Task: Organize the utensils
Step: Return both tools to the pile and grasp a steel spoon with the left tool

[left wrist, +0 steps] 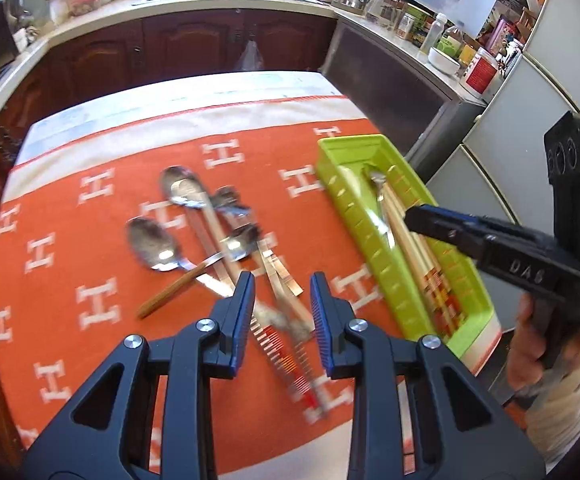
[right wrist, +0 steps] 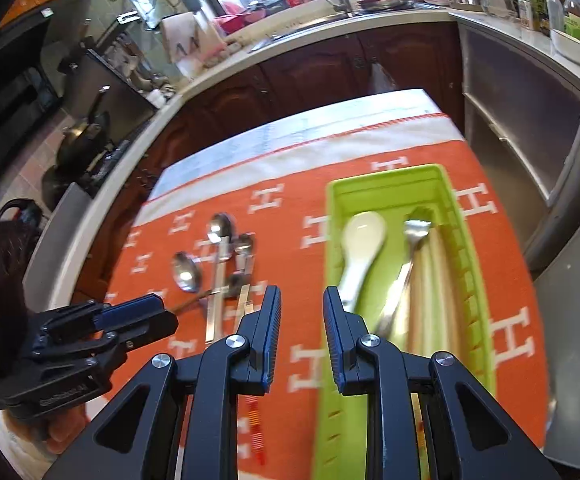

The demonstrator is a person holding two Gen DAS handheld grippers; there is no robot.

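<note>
Left gripper (left wrist: 282,280), jaws open and empty, is hovering over patterned chopsticks (left wrist: 285,316) at lower centre; it should straddle one squarely. Right gripper (right wrist: 302,294) is open beside the lime-green plastic tray (right wrist: 460,216).

Chopsticks (left wrist: 290,344): motion-blurred, ends hiding behind left gripper (left wrist: 282,292). Green tray (right wrist: 470,280): near end running under right gripper (right wrist: 302,304).

- Bare orange cloth (right wrist: 314,276) between spoon pile (left wrist: 201,224) and green tray (right wrist: 466,264) gives you a lane.
- Your left gripper (left wrist: 282,292) hangs over crossed chopsticks (left wrist: 285,320).
- Tray walls box the white spoon (right wrist: 360,248).
</note>
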